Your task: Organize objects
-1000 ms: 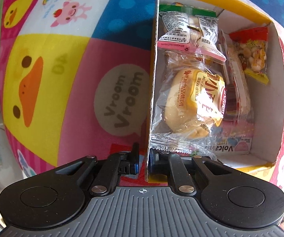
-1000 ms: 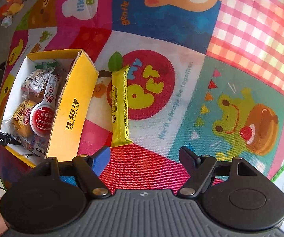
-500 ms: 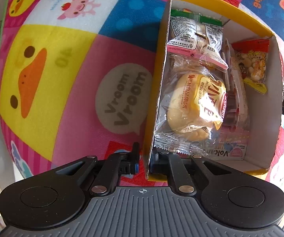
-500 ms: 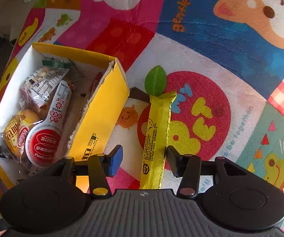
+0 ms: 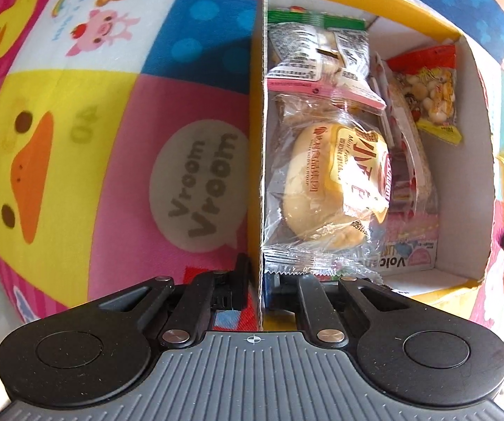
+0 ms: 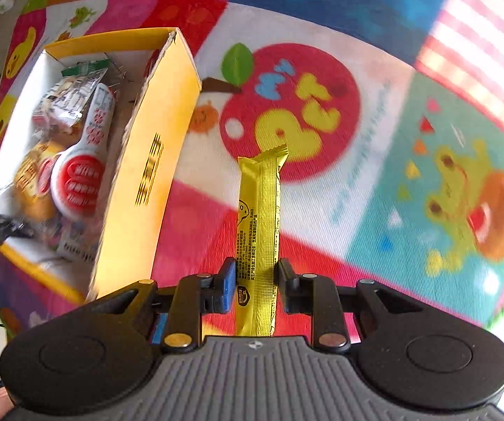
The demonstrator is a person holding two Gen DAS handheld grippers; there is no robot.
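Since the earlier frame, the right gripper [image 6: 255, 280] has closed on the yellow snack bar [image 6: 259, 217], apparently lifted off the mat [image 6: 375, 122]. Left gripper [image 5: 256, 277] pinches the box [image 5: 261, 140] wall. Narrow grip risks slippage.

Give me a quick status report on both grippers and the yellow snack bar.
Left gripper clamped on the yellow box wall. Right gripper closed on the yellow snack bar, beside the box. Nothing blocking the box's open top.

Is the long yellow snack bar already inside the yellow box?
No, the yellow snack bar is outside the yellow box, held between the right gripper fingers above the play mat.
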